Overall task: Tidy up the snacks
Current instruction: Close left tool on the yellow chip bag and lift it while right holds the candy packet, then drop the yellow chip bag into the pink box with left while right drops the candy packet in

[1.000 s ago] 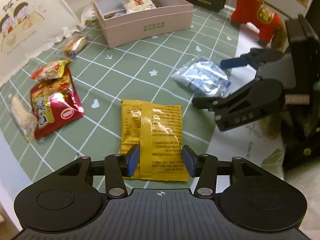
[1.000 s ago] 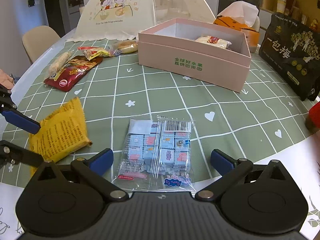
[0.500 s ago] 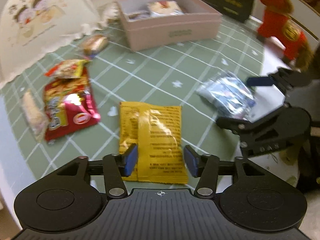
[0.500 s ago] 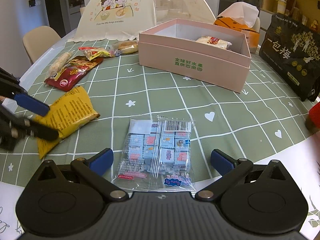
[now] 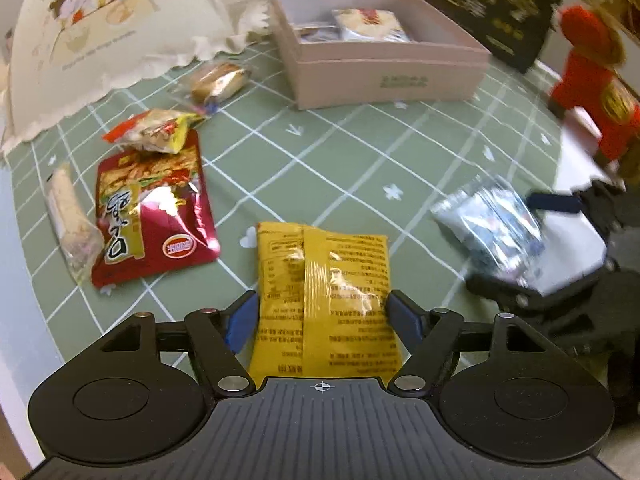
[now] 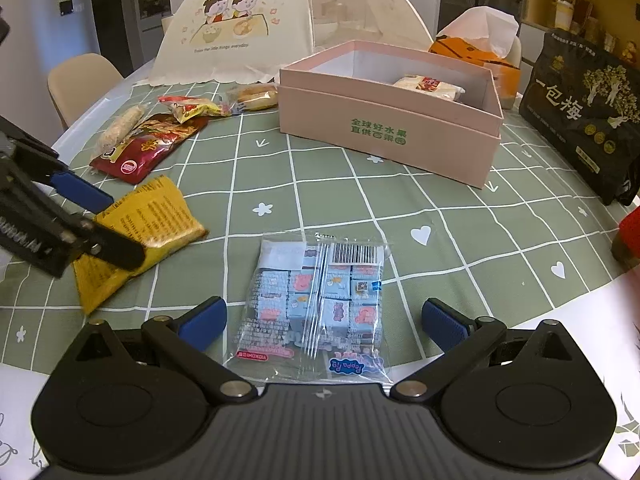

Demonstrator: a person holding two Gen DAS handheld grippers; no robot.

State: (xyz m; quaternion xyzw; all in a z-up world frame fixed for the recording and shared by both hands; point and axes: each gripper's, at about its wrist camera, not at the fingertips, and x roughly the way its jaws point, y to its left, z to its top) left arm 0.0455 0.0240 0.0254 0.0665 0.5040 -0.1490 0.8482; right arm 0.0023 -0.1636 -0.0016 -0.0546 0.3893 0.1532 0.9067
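Note:
My left gripper (image 5: 322, 316) is shut on a yellow snack packet (image 5: 324, 280) and holds it tilted, lifted off the green checked tablecloth; the packet also shows in the right wrist view (image 6: 140, 232). My right gripper (image 6: 322, 320) is open, its fingers on either side of a clear bag of small blue sweets (image 6: 316, 300) lying flat on the cloth; the bag also shows in the left wrist view (image 5: 492, 224). The open pink box (image 6: 384, 136) stands behind, with a white packet (image 6: 430, 86) inside.
At the left lie a red snack bag (image 5: 148, 212), a small red-yellow packet (image 5: 154, 132), a wrapped bun (image 5: 218, 80) and a pale bar (image 5: 70, 216). A cream food cover (image 6: 244, 24), a black bag (image 6: 580, 112), an orange tissue box (image 6: 476, 56) and a red toy (image 5: 592, 84) stand around.
My left gripper has lifted the yellow packet and carried it forward and left, towards the red bag. My right gripper and the sweets bag have not moved.

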